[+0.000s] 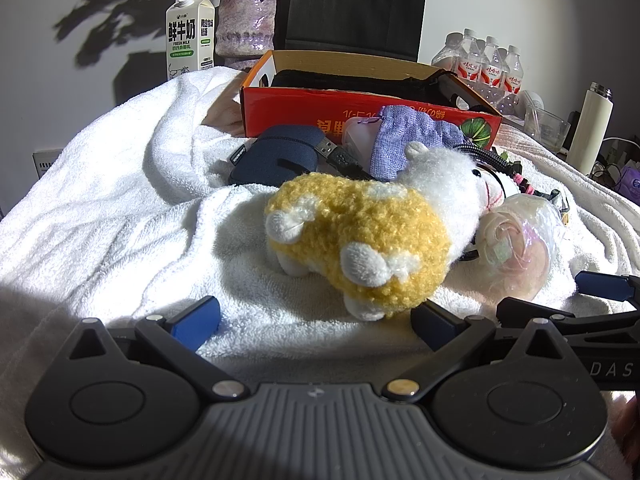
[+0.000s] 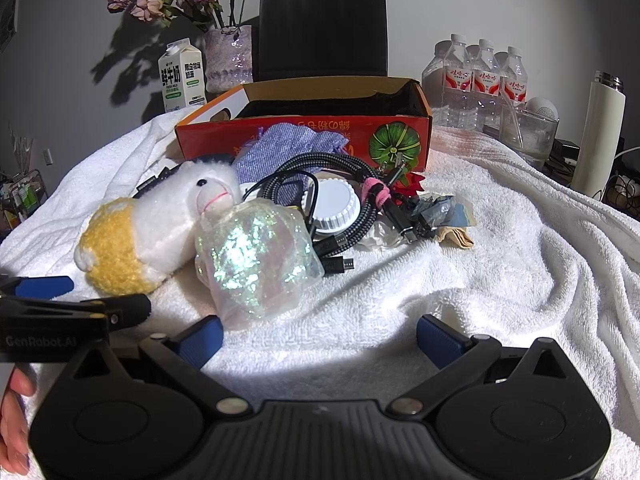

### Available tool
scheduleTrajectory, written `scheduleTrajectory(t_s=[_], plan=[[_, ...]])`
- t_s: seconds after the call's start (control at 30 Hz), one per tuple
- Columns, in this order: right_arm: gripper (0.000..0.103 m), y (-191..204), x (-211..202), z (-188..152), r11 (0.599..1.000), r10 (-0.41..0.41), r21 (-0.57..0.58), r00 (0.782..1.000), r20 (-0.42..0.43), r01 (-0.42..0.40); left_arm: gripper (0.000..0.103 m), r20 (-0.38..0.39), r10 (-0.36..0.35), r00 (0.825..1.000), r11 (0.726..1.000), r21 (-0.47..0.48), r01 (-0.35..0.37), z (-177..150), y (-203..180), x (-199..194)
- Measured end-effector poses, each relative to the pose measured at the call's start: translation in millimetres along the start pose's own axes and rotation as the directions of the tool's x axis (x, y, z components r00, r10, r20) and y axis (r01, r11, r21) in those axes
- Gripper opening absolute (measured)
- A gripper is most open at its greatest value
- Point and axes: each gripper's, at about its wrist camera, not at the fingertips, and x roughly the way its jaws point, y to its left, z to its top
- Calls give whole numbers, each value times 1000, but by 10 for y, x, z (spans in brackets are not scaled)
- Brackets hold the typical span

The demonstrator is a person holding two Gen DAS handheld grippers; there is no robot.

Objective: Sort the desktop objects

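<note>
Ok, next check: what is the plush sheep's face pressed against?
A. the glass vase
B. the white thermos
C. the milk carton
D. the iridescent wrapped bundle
D: in the right wrist view the plush sheep lies on the white towel with its face against the iridescent wrapped bundle; the milk carton stands far behind it.

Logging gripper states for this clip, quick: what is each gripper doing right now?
Left gripper: open, holding nothing, just short of the plush sheep.
Right gripper: open, holding nothing, just short of the iridescent bag.
</note>
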Motion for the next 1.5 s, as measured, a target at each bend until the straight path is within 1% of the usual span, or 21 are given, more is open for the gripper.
scheduleTrajectory(t_s=[0.83, 0.9, 0.93, 0.97, 1.0, 1.07, 1.1, 1.17, 1.2, 1.23, 1.27, 1.33, 1.37, 1.4, 1.43, 1.47, 1.5], plan=[[103, 0, -3, 6, 1000, 1, -1, 1000, 0, -1, 103, 0, 3, 1000, 1000, 0, -3, 0, -1, -1], [103, 18, -31, 18, 1000, 2, -12, 1000, -3, -2, 103, 2, 11, 1000, 1000, -3, -11, -22, 9, -39], [103, 24, -48, 24, 1000, -1, -9, 1000, -18, 0, 103, 1, 20, 1000, 1000, -3, -20, -23, 5, -98], [103, 30, -92, 32, 1000, 8, -13, 999, -45, -8, 103, 9, 8, 1000, 1000, 8, -9, -26, 9, -177], [102, 3, -161, 4, 999, 32, -16, 999, -36, -33, 103, 22, -23, 999, 1000, 19, 22, -19, 26, -279], [100, -46, -402, -20, 995, 99, -21, 995, 27, -98, 103, 70, -87, 994, 996, 20, 86, 17, 99, -439], [100, -64, -456, 1, 993, 119, -23, 991, 62, -118, 103, 93, -112, 989, 994, 17, 111, 64, 138, -483], [99, -67, -495, 86, 992, 126, -30, 987, 102, -123, 103, 139, -141, 980, 990, 15, 140, 193, 183, -498], [94, -54, -494, 129, 992, 126, -38, 985, 122, -123, 103, 158, -155, 975, 988, 26, 152, 270, 188, -464], [91, -44, -476, 158, 991, 128, -45, 982, 136, -123, 103, 162, -172, 972, 985, 44, 167, 342, 173, -417], [89, -28, -426, 206, 990, 137, -56, 981, 137, -131, 103, 149, -195, 969, 980, 73, 186, 413, 140, -344], [83, 6, -317, 261, 988, 150, -67, 980, 128, -143, 103, 85, -246, 965, 964, 127, 235, 547, 45, -177], [74, 14, -266, 281, 986, 161, -67, 979, 124, -153, 103, 47, -276, 960, 951, 161, 265, 592, -14, -102], [57, 17, -223, 296, 984, 175, -66, 978, 112, -168, 103, 27, -287, 958, 942, 187, 277, 597, -66, -55], [44, 12, -199, 301, 981, 189, -61, 977, 97, -184, 103, 29, -283, 959, 939, 211, 271, 602, -112, -24], [34, -1, -206, 307, 981, 193, -52, 977, 90, -189, 103, 29, -278, 960, 935, 236, 264, 582, -152, -1], [33, -18, -249, 293, 982, 187, -54, 978, 93, -183, 103, 29, -283, 959, 932, 244, 268, 576, -164, -2]])
